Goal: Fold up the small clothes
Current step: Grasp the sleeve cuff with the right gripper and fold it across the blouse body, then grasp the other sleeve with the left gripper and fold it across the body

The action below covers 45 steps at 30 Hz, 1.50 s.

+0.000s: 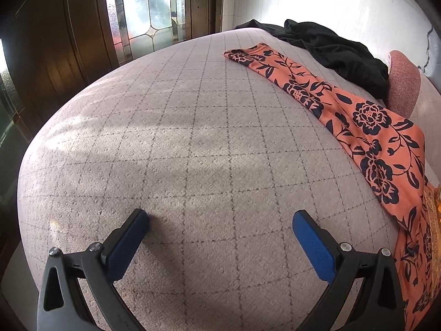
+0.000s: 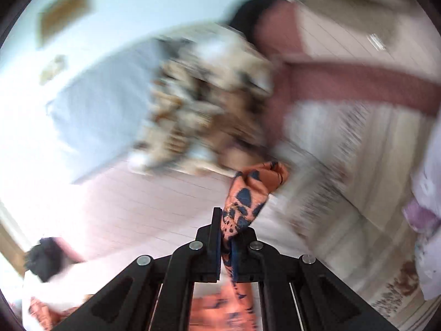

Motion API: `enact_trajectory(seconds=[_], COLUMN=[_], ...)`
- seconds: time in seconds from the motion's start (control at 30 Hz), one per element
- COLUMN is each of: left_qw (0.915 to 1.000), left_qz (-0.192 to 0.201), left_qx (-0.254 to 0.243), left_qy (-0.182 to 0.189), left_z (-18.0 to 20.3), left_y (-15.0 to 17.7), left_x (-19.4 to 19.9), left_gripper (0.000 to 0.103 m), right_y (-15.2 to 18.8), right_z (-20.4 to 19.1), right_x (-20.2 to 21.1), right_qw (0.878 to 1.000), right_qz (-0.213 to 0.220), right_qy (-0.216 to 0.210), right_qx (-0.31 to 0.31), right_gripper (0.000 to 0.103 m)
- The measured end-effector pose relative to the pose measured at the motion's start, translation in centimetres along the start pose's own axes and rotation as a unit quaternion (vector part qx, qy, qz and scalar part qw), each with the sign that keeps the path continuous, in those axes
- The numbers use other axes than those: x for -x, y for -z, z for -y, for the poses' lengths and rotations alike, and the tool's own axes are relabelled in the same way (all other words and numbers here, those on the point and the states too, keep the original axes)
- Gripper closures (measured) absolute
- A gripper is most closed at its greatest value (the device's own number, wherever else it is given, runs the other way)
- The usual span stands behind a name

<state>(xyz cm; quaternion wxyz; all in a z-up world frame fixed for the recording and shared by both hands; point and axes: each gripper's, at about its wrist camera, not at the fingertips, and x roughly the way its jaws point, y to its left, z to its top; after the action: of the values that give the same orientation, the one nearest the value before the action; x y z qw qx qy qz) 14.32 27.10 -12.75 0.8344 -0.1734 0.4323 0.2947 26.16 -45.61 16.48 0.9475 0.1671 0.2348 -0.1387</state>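
Note:
An orange garment with a dark blue flower print (image 1: 366, 127) lies stretched along the right side of a pale checked cover (image 1: 179, 138). My left gripper (image 1: 220, 218) hovers low over the bare cover to the left of the garment, its blue pads (image 1: 311, 242) wide apart with nothing between them. In the right wrist view, my right gripper (image 2: 226, 220) is shut on a bunched end of the orange garment (image 2: 248, 190), which sticks out past the fingertips and hangs below the jaws. That view is badly blurred.
A black garment (image 1: 330, 47) lies crumpled at the far right of the cover, beside a pink cushion (image 1: 405, 82). A wooden door with leaded glass (image 1: 146, 8) stands behind. The right wrist view shows a patterned blurred heap (image 2: 204, 102) and a pink band (image 2: 344, 82).

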Motion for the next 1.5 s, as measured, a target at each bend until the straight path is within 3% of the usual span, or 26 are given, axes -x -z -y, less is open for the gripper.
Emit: enact_trajectory(seconds=[0.1, 0.23, 0.33, 0.4, 0.43, 0.5, 0.53, 0.57, 0.67, 0.83, 0.9, 0.93, 0.97, 1.0, 1.07, 1.1, 1.17, 1.27, 1.37, 1.5], left_qw=[1.0, 1.0, 1.0, 1.0, 1.0, 0.9999, 0.9999, 0.9999, 1.0, 1.0, 1.0, 1.0, 1.0, 1.0, 0.9999, 0.9997, 0.9962, 0.9795, 0.9649, 0.9557], left_qz=[-0.001, -0.003, -0.003, -0.003, -0.004, -0.004, -0.004, -0.004, -0.004, -0.004, -0.004, -0.003, -0.003, -0.004, 0.0, 0.002, 0.014, 0.07, 0.047, 0.017], left_qx=[-0.006, -0.008, -0.008, -0.008, -0.008, -0.009, -0.009, -0.008, -0.006, -0.004, -0.004, -0.004, -0.003, -0.002, 0.003, 0.011, 0.035, 0.074, 0.084, 0.123], left_qy=[-0.002, 0.003, 0.003, 0.002, 0.001, 0.003, 0.004, 0.005, -0.004, -0.001, -0.003, -0.002, 0.0, 0.003, 0.012, 0.022, 0.079, 0.173, 0.244, 0.267], left_z=[0.1, 0.0, 0.0, 0.0, 0.0, 0.0, -0.1, -0.1, 0.1, 0.0, 0.0, 0.0, -0.1, -0.2, -0.5, -0.7, -1.5, -2.3, -1.6, -0.2], left_y=[0.0, 0.0, 0.0, 0.0, 0.0, 0.0, 0.0, 0.0, 0.0, 0.0, 0.0, 0.0, 0.0, 0.0, -0.1, -0.2, -1.0, -3.3, -7.9, -14.4], left_x=[-0.1, -0.1, -0.1, -0.1, -0.1, -0.1, -0.1, -0.1, -0.2, -0.3, -0.3, -0.3, -0.2, -0.2, 0.1, 0.4, 1.7, 3.9, 2.0, -3.7], left_gripper=[0.0, 0.0, 0.0, 0.0, 0.0, 0.0, 0.0, 0.0, 0.0, 0.0, 0.0, 0.0, 0.0, 0.0, 0.0, 0.0, 0.0, 0.0, 0.0, 0.0], right_y=[0.4, 7.1, 15.3, 22.1, 26.0, 33.5, 35.8, 35.8, 33.3, 27.6, 28.0, 29.1, 31.0, 31.9, 30.4, 29.8, 28.9, 30.4, 32.7, 35.1], right_z=[-9.4, -19.8, -24.7, -27.1, -28.0, -28.6, -27.6, -26.8, -24.6, -20.8, -18.5, -17.8, -16.5, -15.6, -16.2, -16.5, -17.2, -17.5, -16.3, -14.7], right_x=[4.5, 7.5, 6.1, 2.8, 0.6, -3.4, -4.4, -3.5, -2.9, -3.5, -6.5, -8.6, -11.0, -11.6, -9.6, -8.4, -5.5, -1.8, 0.6, 2.1], right_qw=[0.993, 0.972, 0.96, 0.95, 0.942, 0.919, 0.91, 0.919, 0.92, 0.945, 0.945, 0.939, 0.924, 0.921, 0.93, 0.931, 0.936, 0.935, 0.928, 0.93], right_qz=[0.029, 0.016, -0.044, -0.131, -0.183, -0.3, -0.33, -0.289, -0.282, -0.217, -0.235, -0.266, -0.327, -0.33, -0.295, -0.284, -0.26, -0.24, -0.254, -0.238], right_qy=[-0.11, -0.227, -0.274, -0.278, -0.272, -0.233, -0.227, -0.247, -0.255, -0.241, -0.227, -0.216, -0.19, -0.194, -0.216, -0.227, -0.238, -0.256, -0.264, -0.269], right_qx=[0.042, 0.063, 0.045, 0.056, 0.07, 0.106, 0.103, 0.105, 0.088, 0.041, -0.01, -0.033, -0.053, -0.066, -0.047, -0.038, -0.012, 0.047, 0.063, 0.076], right_gripper=[0.098, 0.098, 0.096, 0.092, 0.085, 0.031, 0.031, 0.032, 0.027, 0.013, 0.008, 0.006, 0.008, 0.011, 0.011, 0.011, 0.011, 0.011, 0.011, 0.011])
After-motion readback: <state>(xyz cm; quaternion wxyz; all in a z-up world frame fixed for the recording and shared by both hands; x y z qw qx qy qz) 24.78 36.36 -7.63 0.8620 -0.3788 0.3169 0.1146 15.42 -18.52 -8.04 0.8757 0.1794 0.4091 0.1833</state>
